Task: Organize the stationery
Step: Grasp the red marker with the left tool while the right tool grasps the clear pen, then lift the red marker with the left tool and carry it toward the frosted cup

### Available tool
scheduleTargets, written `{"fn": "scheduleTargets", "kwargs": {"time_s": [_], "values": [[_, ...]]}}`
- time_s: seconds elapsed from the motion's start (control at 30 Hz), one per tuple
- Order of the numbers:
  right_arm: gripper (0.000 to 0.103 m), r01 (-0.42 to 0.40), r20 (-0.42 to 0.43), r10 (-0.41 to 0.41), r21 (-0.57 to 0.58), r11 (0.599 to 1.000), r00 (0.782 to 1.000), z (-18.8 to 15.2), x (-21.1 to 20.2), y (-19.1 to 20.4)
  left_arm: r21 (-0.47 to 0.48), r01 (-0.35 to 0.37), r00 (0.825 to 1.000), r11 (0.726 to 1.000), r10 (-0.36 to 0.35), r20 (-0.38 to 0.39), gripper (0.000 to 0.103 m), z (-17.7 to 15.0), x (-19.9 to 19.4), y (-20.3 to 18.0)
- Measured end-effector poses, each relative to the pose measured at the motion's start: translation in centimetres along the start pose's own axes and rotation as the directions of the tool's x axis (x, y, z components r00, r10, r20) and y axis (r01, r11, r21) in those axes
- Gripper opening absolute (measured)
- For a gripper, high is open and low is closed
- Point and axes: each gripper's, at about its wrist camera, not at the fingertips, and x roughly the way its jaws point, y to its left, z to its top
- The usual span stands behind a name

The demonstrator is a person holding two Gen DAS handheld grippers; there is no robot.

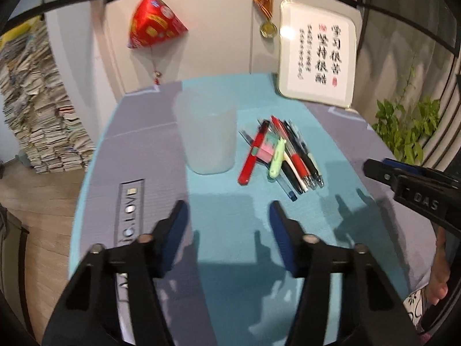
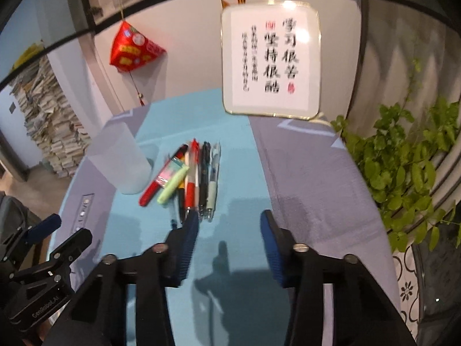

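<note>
Pens (image 1: 283,155) lie bunched mid-frame just beside the empty translucent cup (image 1: 207,135), ready for loading. Left gripper (image 1: 227,230) and right gripper (image 2: 229,230) hover wide open, holding nothing.

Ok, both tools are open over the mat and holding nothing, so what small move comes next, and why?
Probably ease the right tool forward and slightly left onto the nearest pen. The pens lie loose beside the cup, none inside as far as its cloudy wall shows, and the right tool's open fingers already sit just short of the pen tips, closer than the left tool.
</note>
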Motion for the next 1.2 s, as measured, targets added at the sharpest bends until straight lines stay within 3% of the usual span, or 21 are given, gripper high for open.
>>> {"fn": "scheduleTargets", "kwargs": {"time_s": [0.27, 0.43, 0.57, 1.0, 1.13, 1.17, 1.2], "values": [[0.029, -0.058, -0.08, 0.057, -0.011, 0.998, 0.995, 1.6, 5.3, 0.0, 0.032, 0.027, 0.999, 0.999, -0.025, -0.048, 0.043, 1.5, 4.5, -0.8], [0.029, -0.058, -0.091, 0.056, -0.017, 0.998, 0.994, 2.9, 7.5, 0.2, 0.046, 0.043, 0.996, 0.998, -0.04, -0.076, 0.025, 2.5, 6.8, -1.0], [0.023, -0.071, -0.114, 0.068, -0.02, 0.997, 0.991, 3.4, 9.1, 0.5, 0.052, 0.042, 0.996, 0.998, -0.037, -0.087, 0.025, 3.0, 7.8, -1.2], [0.023, -0.095, -0.119, 0.088, -0.055, 0.994, 0.989, 3.9, 10.4, 1.3, 0.076, 0.029, 0.995, 0.997, -0.022, -0.095, 0.025, 4.1, 9.9, -2.1], [0.022, -0.082, -0.124, 0.071, -0.088, 0.993, 0.99, 4.1, 11.0, 2.1, 0.043, 0.057, 0.994, 0.997, -0.052, -0.1, 0.014, 4.4, 10.7, -1.7], [0.015, -0.074, -0.124, 0.062, -0.092, 0.993, 0.99, 4.1, 11.1, 2.1, 0.032, 0.06, 0.994, 0.998, -0.057, -0.098, 0.013, 4.5, 10.8, -1.5], [0.014, -0.082, -0.125, 0.071, -0.085, 0.993, 0.99, 4.1, 11.1, 2.0, 0.029, 0.065, 0.993, 0.997, -0.062, -0.097, 0.012, 4.5, 10.9, -1.5]]}}
